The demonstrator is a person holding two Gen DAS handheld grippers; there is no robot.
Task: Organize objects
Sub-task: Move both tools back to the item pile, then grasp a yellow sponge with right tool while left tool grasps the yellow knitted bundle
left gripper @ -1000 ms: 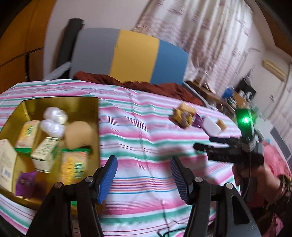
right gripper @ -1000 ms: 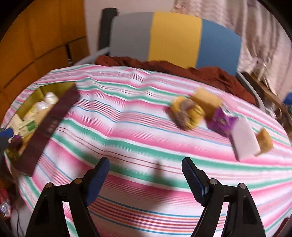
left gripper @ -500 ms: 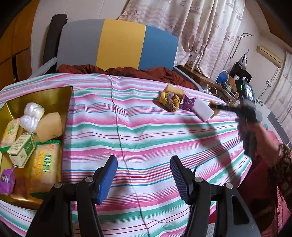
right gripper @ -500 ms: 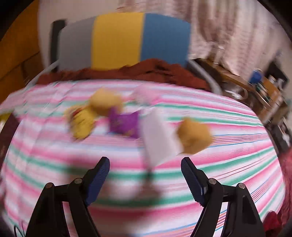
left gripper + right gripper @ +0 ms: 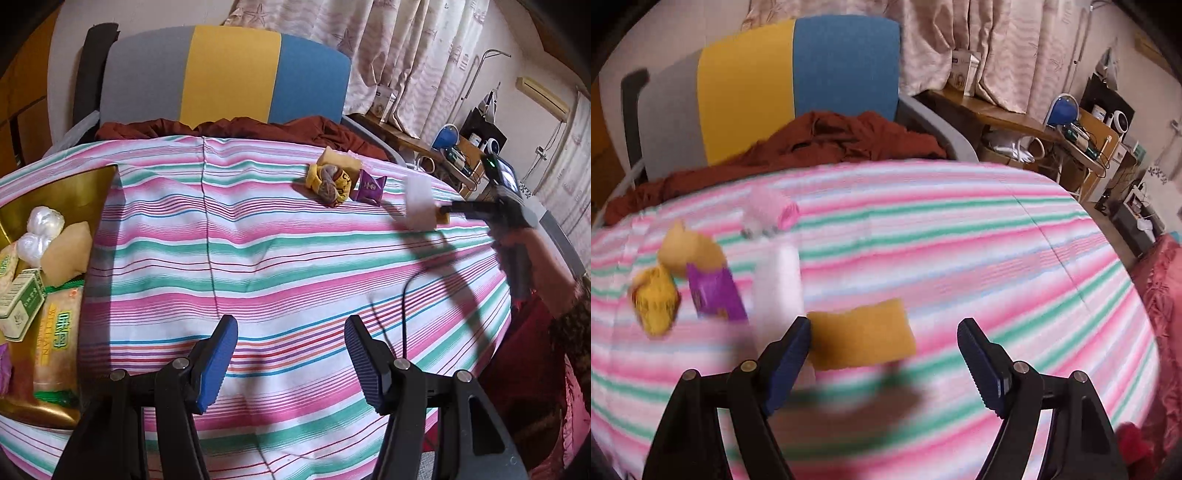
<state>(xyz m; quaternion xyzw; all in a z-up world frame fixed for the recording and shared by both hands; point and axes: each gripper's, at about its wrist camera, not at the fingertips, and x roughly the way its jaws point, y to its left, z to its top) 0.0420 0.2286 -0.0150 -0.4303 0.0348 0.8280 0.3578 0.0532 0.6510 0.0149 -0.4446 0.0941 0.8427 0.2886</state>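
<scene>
Since half a second ago the right gripper (image 5: 882, 363) has come down low over the loose items at the far right of the striped counter (image 5: 280, 258), so the orange block (image 5: 862, 338) that sat ahead of it now lies just off its left jaw, partly inside the gap; the left gripper (image 5: 291, 354) has barely shifted. Going left to right: the gold tray (image 5: 74, 184) at the counter's left edge already holds white balls, a tan pouch, a small green-and-white box and a snack packet; the left gripper hovers beside it over bare cloth, jaws apart and empty. Further right lie a yellow wrapped snack (image 5: 328, 182), a purple packet (image 5: 371, 188), a white block (image 5: 419, 203) and the orange block, close together. The right jaws stand wide apart, clamped on nothing. The orange block looks light and soft, probably a sponge or cake, so it should yield under pressure; a gentle hold across its short sides seems best. Motion blur hides its exact edges.
</scene>
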